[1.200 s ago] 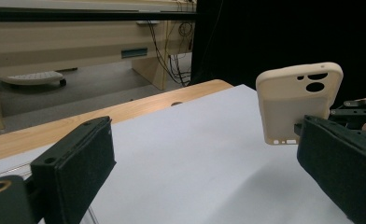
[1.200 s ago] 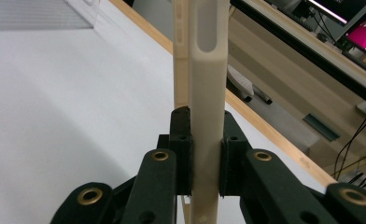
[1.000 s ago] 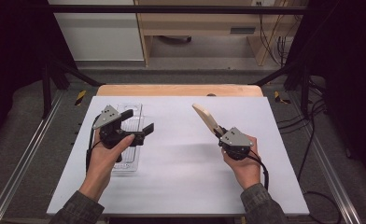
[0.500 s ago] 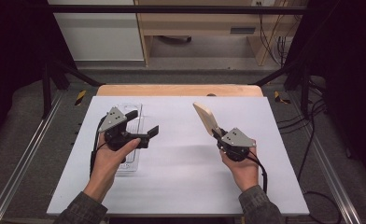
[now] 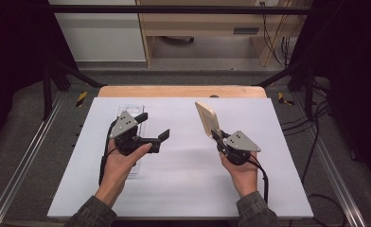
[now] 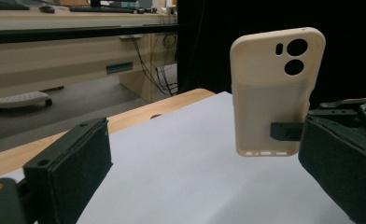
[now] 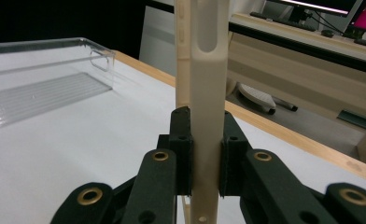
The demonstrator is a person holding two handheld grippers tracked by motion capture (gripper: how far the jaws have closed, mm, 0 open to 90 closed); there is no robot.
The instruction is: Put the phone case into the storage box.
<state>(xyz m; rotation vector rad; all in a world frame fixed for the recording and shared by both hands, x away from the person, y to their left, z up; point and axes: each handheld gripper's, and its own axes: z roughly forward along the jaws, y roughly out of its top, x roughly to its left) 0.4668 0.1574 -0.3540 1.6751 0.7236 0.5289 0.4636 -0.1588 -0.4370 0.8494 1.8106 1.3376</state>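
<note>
My right gripper (image 5: 217,135) is shut on a cream phone case (image 5: 206,118) and holds it upright above the white table top, right of centre. In the right gripper view the pads (image 7: 229,149) press both sides of the case (image 7: 207,70), seen edge-on. The left gripper (image 5: 153,126) is open with nothing between its jaws, left of centre, pointing toward the case. In the left gripper view the case's back (image 6: 274,93) with its camera cut-outs stands ahead between the wide-apart jaws of the left gripper (image 6: 204,172). One right-gripper pad (image 6: 286,130) grips its lower edge.
A clear plastic tray (image 5: 129,109) lies flat on the white sheet (image 5: 183,189) under my left hand, also at the left in the right gripper view (image 7: 45,88). A wooden table edge (image 5: 181,91) runs along the back. Metal rails flank the table.
The left hand has moved a little to the right, toward the phone case, with its jaws still open. The right hand and the case have stayed put.
</note>
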